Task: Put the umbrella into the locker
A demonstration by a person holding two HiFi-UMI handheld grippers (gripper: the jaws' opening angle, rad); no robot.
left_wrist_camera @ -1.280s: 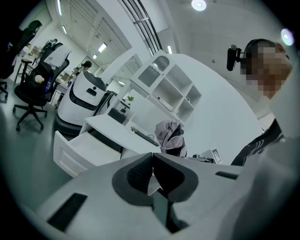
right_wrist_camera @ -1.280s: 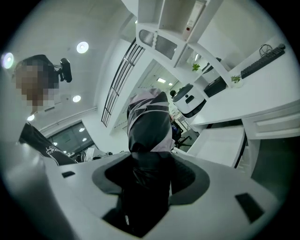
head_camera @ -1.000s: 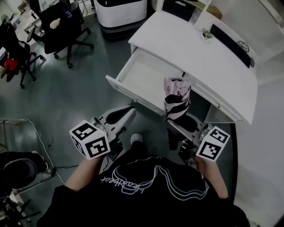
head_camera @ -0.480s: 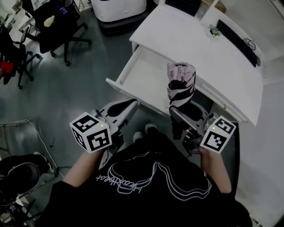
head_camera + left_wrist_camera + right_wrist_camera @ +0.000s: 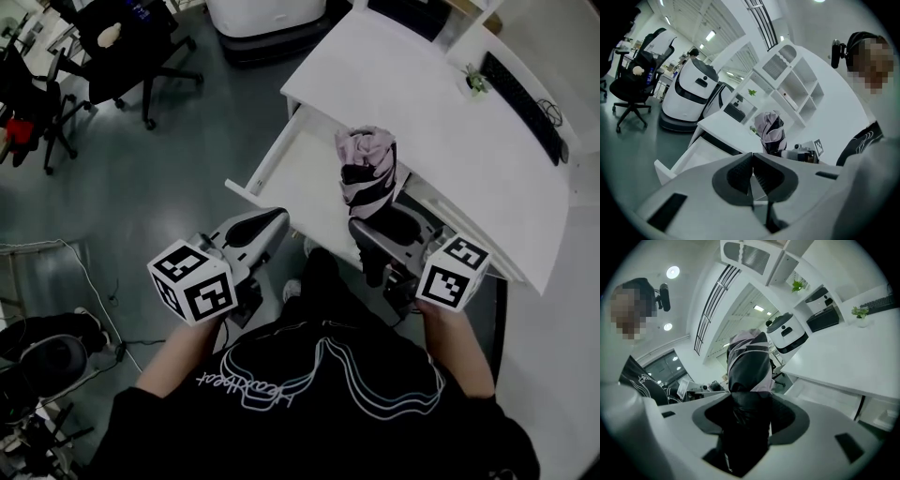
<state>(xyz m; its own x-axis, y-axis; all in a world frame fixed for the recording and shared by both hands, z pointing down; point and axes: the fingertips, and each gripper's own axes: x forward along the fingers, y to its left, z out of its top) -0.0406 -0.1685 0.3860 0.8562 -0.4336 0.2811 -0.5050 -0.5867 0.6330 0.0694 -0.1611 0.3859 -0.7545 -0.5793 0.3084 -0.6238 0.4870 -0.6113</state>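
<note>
The drawer (image 5: 295, 173) stands pulled out from the white desk (image 5: 422, 94). Its front rim faces the person, and its white bottom shows left of the umbrella (image 5: 366, 173). The right gripper (image 5: 378, 225) clamps the folded umbrella by its dark lower end and holds it upright over the drawer's right part, near the desk edge. The left gripper (image 5: 272, 223), its 2 jaws pressed together on nothing, hangs just before the drawer's front rim, over grey floor.

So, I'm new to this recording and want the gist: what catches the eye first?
A folded pink-and-black umbrella stands upright, clamped in the right gripper, by the open drawer of the white desk. The left gripper, shut and empty, hangs at the drawer's front.
</note>
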